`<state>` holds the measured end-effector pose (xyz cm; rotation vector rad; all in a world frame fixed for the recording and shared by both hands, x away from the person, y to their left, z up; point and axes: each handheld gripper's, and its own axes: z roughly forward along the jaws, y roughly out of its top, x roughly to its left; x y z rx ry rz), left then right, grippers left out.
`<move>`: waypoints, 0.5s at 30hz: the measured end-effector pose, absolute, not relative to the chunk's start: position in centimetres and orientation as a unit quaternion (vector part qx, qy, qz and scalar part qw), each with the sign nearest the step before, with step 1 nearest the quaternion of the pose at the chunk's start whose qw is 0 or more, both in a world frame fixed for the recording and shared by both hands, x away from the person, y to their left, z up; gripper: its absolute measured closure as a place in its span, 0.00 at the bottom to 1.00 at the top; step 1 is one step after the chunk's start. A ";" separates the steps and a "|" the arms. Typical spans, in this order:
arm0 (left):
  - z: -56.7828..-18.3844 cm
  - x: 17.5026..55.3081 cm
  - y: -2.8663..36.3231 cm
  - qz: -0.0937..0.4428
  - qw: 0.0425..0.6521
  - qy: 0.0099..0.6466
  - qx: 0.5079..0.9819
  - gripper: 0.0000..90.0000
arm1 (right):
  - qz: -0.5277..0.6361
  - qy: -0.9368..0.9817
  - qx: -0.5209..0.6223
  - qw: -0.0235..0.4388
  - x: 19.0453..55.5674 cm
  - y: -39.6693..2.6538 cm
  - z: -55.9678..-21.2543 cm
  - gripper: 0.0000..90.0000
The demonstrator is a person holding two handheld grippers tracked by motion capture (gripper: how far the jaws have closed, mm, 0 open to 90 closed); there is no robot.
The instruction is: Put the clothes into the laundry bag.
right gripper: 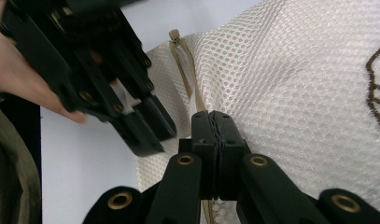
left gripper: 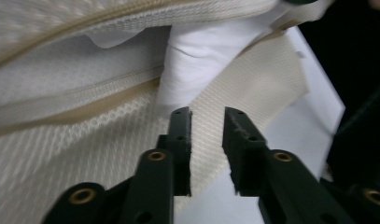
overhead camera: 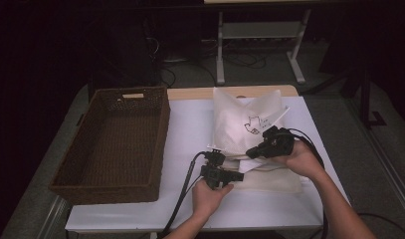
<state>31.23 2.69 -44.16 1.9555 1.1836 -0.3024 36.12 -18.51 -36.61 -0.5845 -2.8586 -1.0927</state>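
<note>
The right hand-held gripper [right gripper: 215, 119] is pinching a cream honeycomb-mesh bag [right gripper: 290, 93] by its zip edge, the left hand-held gripper [left gripper: 207, 116] hovering slightly parted, gripping nothing

High view looks down from above; both tool views sit close — all share the mesh bag [overhead camera: 247, 124].

A white tabletop [overhead camera: 190, 134] with a wooden far edge carries a dark brown wicker basket [overhead camera: 113, 144] on its left side and a white mesh laundry bag [overhead camera: 250, 129] lying on its right side.
</note>
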 end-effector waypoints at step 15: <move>-45.8 34.4 1.4 -0.115 0.442 0.518 0.723 0.93 | -0.353 -0.916 -0.193 0.009 35.9 -18.9 -36.6 0.97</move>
